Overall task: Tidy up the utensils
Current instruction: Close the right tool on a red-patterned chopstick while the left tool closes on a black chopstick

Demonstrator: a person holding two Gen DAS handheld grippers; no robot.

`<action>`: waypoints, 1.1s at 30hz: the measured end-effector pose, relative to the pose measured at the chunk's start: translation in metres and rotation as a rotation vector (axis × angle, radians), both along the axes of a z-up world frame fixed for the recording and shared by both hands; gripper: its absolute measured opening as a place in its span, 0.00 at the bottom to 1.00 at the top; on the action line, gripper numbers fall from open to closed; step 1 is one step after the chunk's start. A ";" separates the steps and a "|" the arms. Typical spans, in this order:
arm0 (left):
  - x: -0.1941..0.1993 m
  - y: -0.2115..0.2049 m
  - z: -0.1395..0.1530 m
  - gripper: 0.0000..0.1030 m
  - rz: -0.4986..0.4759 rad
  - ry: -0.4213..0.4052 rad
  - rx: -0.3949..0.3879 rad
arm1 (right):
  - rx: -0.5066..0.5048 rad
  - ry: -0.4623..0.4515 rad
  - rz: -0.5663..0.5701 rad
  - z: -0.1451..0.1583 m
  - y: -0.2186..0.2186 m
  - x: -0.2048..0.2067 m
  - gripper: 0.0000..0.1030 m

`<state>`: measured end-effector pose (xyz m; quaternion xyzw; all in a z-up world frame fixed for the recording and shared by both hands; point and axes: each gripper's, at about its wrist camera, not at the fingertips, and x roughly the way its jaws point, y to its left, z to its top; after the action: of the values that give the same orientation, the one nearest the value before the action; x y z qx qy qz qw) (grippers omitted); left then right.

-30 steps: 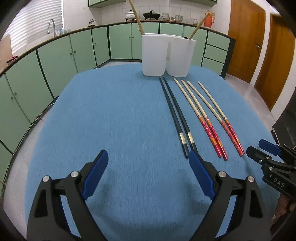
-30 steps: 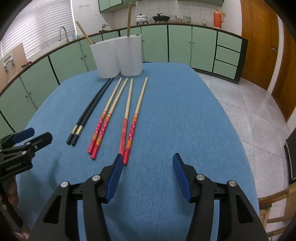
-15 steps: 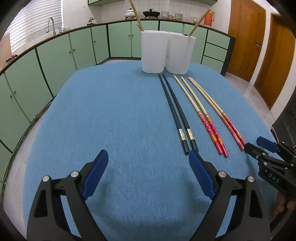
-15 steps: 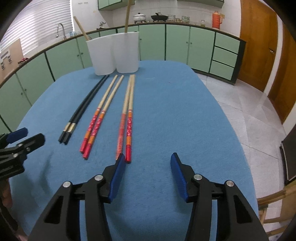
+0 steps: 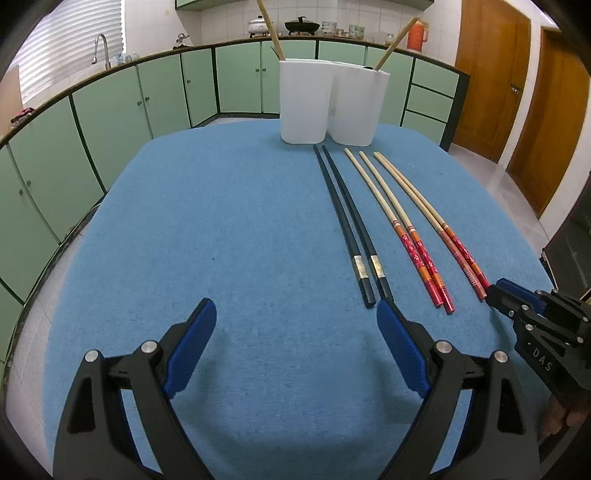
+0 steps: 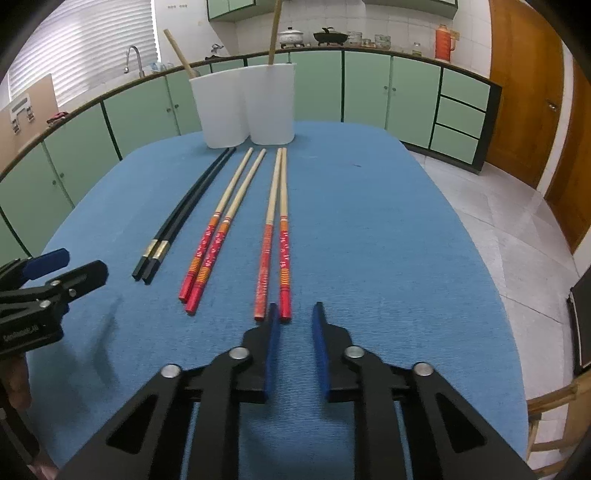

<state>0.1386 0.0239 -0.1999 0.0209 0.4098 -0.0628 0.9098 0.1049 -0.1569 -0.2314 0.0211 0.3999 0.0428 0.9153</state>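
Compared with the frame one second earlier, the right claw (image 6: 293, 314) has narrowed from a wide spread to a small gap and its jaws are closing; nothing lies between the blue pads, and the red tips of the right-hand red pair (image 6: 275, 236) sit just beyond the left pad. That pair, splayed apart one second earlier, now lies with its two sticks parallel and nearly touching. The left claw (image 5: 295, 314) is unchanged: its jaws stand wide apart with only bare cloth between them, and it hovers over the blue surface (image 5: 221, 240). In the left wrist view, the butt ends of the black chopsticks (image 5: 351, 229) end just at 12 o'clock of the right pad. All utensils lie flat on the surface, running lengthwise toward the two white holders (image 6: 245, 107) at 12 o'clock. In the right wrist view, the black pair lies at 10 o'clock of the right claw; it is glossy black with a gold band near the butt ends. The left-hand red pair (image 6: 218, 236) lies between the black pair and the right-hand red pair; both red pairs have pale bamboo shafts and red patterned handles with orange stripes. The holders stand touching each other, each containing one bamboo stick (image 6: 275, 29) leaning against the rim.
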 end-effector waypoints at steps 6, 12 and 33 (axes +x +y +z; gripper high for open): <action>0.000 -0.006 -0.001 0.77 -0.011 -0.001 -0.001 | -0.007 -0.003 0.001 0.000 0.005 0.001 0.06; 0.004 -0.014 -0.006 0.73 -0.026 0.017 0.017 | 0.009 0.000 -0.009 0.000 0.001 0.001 0.06; 0.016 -0.031 -0.016 0.27 -0.033 0.049 -0.001 | 0.057 -0.002 -0.016 -0.003 -0.003 0.003 0.06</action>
<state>0.1544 -0.0067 -0.2162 0.0257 0.4315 -0.0782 0.8984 0.1080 -0.1604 -0.2347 0.0504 0.3973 0.0470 0.9151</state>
